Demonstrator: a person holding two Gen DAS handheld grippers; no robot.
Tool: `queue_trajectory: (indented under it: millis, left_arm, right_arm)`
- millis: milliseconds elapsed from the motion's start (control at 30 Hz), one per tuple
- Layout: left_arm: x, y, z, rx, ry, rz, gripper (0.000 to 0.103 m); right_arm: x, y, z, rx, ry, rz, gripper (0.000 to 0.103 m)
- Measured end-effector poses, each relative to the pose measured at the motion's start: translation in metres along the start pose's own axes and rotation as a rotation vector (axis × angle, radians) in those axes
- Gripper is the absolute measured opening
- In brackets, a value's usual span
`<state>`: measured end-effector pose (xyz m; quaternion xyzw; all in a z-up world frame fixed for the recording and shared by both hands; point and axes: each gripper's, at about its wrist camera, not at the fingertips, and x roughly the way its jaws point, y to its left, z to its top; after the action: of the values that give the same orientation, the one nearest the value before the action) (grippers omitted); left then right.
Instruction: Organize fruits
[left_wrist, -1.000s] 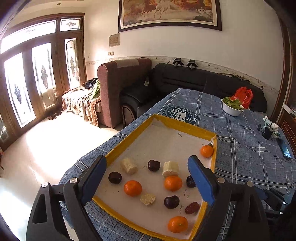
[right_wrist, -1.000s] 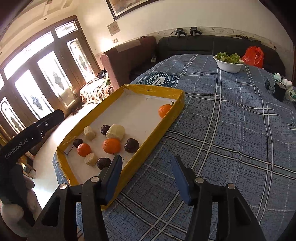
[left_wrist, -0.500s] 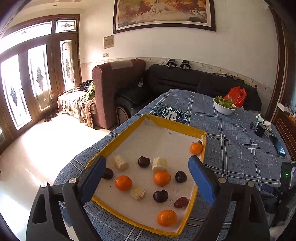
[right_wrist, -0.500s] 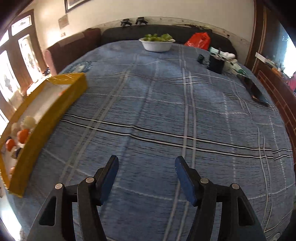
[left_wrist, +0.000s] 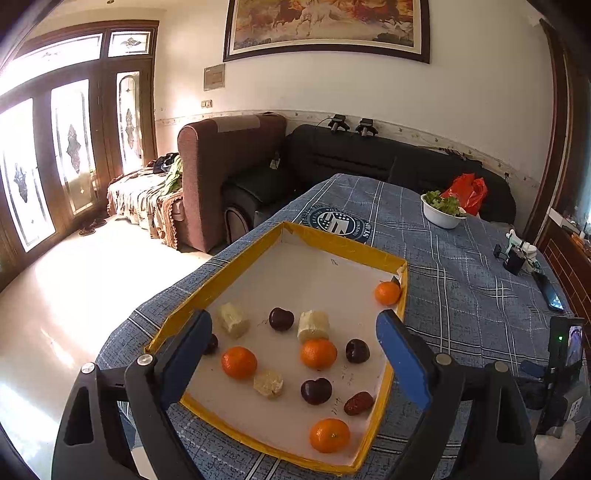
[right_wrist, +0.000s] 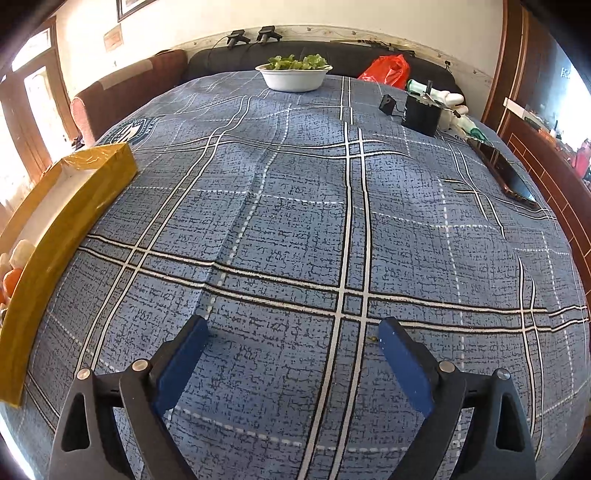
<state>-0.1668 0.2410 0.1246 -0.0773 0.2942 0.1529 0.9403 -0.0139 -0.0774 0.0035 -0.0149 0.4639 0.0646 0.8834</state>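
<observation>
While the left gripper (left_wrist: 291, 336) has drawn back a little from the yellow-rimmed tray (left_wrist: 402, 291), so that more of the tray shows than a second ago, its jaws are spread wide with nothing between them, hovering over the near end. Going left to right inside the tray: a dark cherry half hidden by the left finger, a pale banana chunk (left_wrist: 232, 319), a mandarin (left_wrist: 239, 362), another cherry (left_wrist: 281, 318), a second banana piece (left_wrist: 313, 325), a mandarin (left_wrist: 318, 353), a reddish date (left_wrist: 359, 403), and a lone mandarin (left_wrist: 387, 292) in the far right corner. All the fruit lies mixed, so sorting looks barely begun. The right gripper (right_wrist: 291, 363) has swung away from the tray within the last second and now faces bare blue plaid tablecloth (right_wrist: 295, 221), jaws open and empty; the tray sits at its far left edge. That leaves the left side better placed for the first pick, I judge. Beyond, a white bowl of greens (right_wrist: 293, 75), a red bag (right_wrist: 386, 70) and a phone (right_wrist: 502, 170) rest on the table; sofas and glazed doors ring the room.
</observation>
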Motion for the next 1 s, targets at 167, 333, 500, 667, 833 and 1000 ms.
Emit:
queue_trajectory:
  millis: [167, 333, 500, 667, 833, 1000]
  left_arm:
    - [0.008, 0.004, -0.002, -0.016, 0.019, -0.031, 0.09]
    - [0.013, 0.006, 0.001, -0.019, 0.024, -0.079, 0.09]
    - [0.017, 0.004, 0.001, -0.042, 0.031, -0.138, 0.09]
    - [0.017, 0.012, 0.0, -0.062, 0.03, -0.189, 0.09]
    - [0.026, 0.03, 0.004, -0.092, 0.04, -0.219, 0.09]
    - [0.047, 0.045, 0.013, -0.115, 0.096, -0.225, 0.09]
  right_arm:
    - [0.003, 0.002, -0.003, 0.001, -0.023, -0.002, 0.101]
    - [0.004, 0.003, -0.002, 0.002, -0.021, -0.004, 0.101]
    - [0.004, 0.002, -0.002, 0.002, -0.022, -0.004, 0.101]
    - [0.004, 0.002, -0.002, 0.002, -0.022, -0.004, 0.101]
    - [0.004, 0.002, -0.002, 0.002, -0.022, -0.004, 0.101]
    - [0.004, 0.002, -0.002, 0.001, -0.022, -0.004, 0.101]
